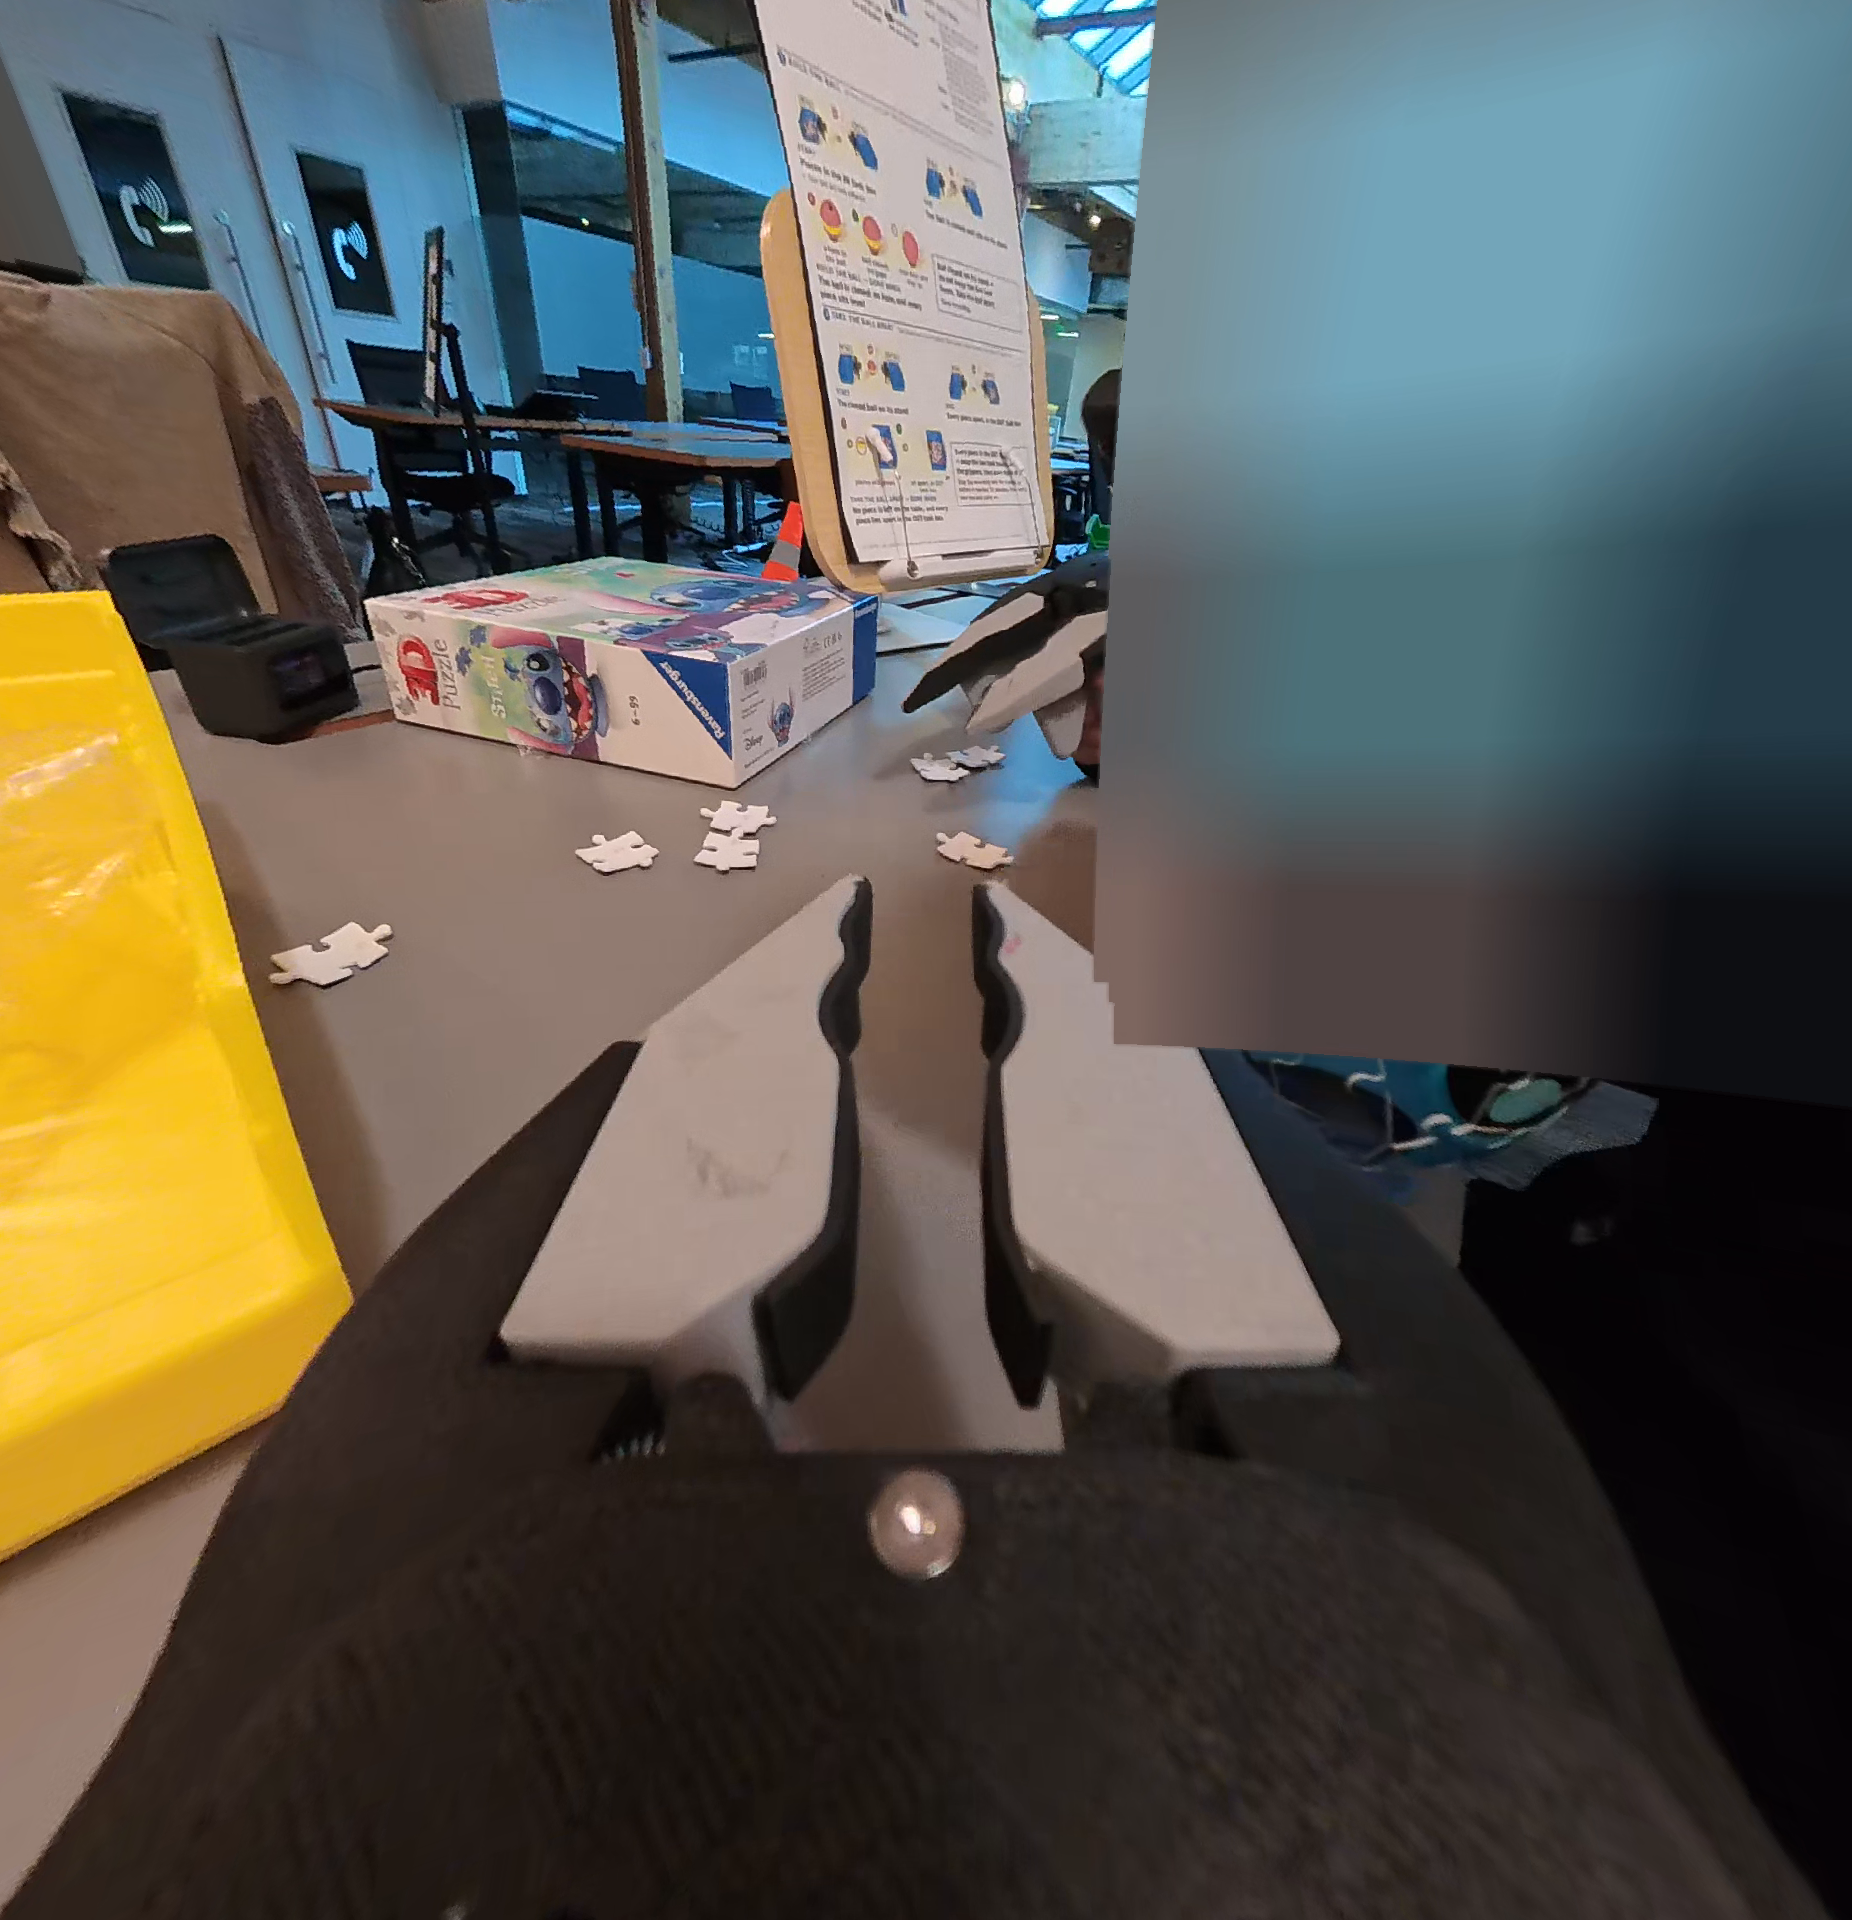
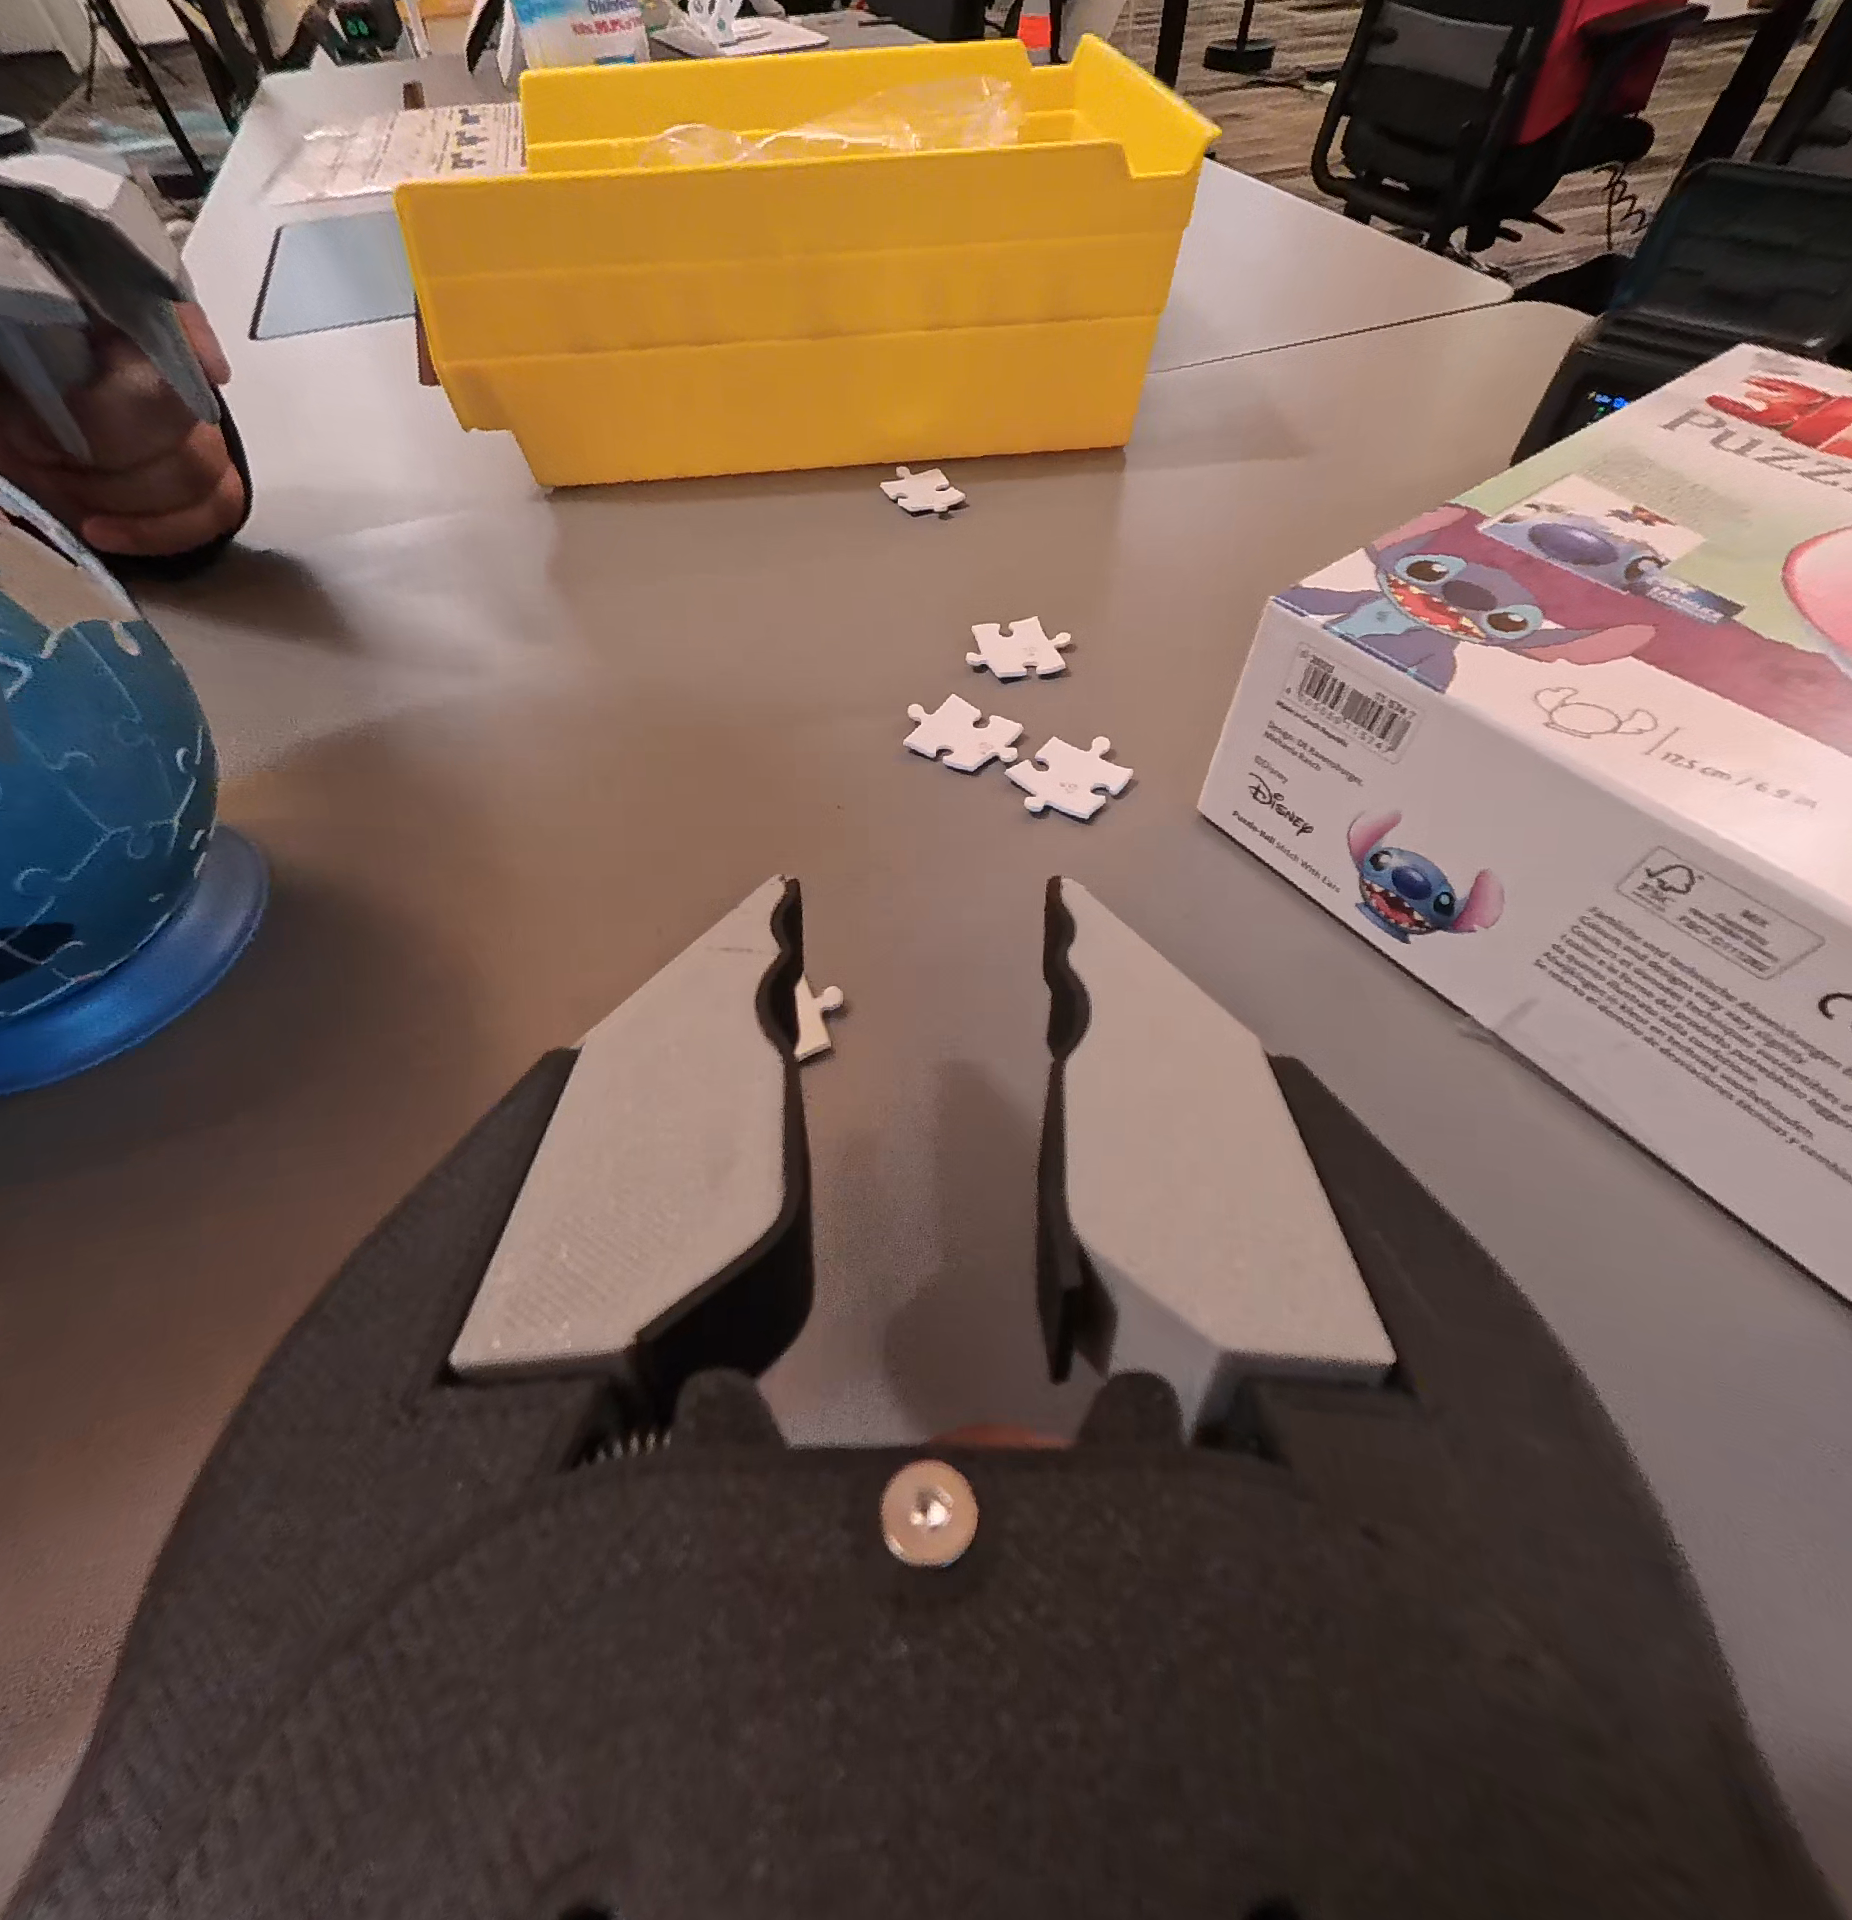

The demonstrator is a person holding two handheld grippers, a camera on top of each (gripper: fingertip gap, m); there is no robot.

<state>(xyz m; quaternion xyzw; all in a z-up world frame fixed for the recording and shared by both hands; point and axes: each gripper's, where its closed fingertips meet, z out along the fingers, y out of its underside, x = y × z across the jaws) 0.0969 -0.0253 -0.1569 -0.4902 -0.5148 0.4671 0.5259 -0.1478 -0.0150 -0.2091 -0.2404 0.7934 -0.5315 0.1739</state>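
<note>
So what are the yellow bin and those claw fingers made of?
The yellow bin looks like moulded plastic: smooth, slightly glossy, with ribbed walls. The right claw has fingers that look like matte grey 3D-printed plastic with fine layer lines; their black inner pads may be rubber.

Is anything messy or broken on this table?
A bit messy, not visibly broken. White puzzle pieces lie scattered blank side up on the grey table, outside the puzzle box and yellow bin. One piece sits by the open right hand-held gripper. The blue puzzle ball looks unfinished on top.
</note>
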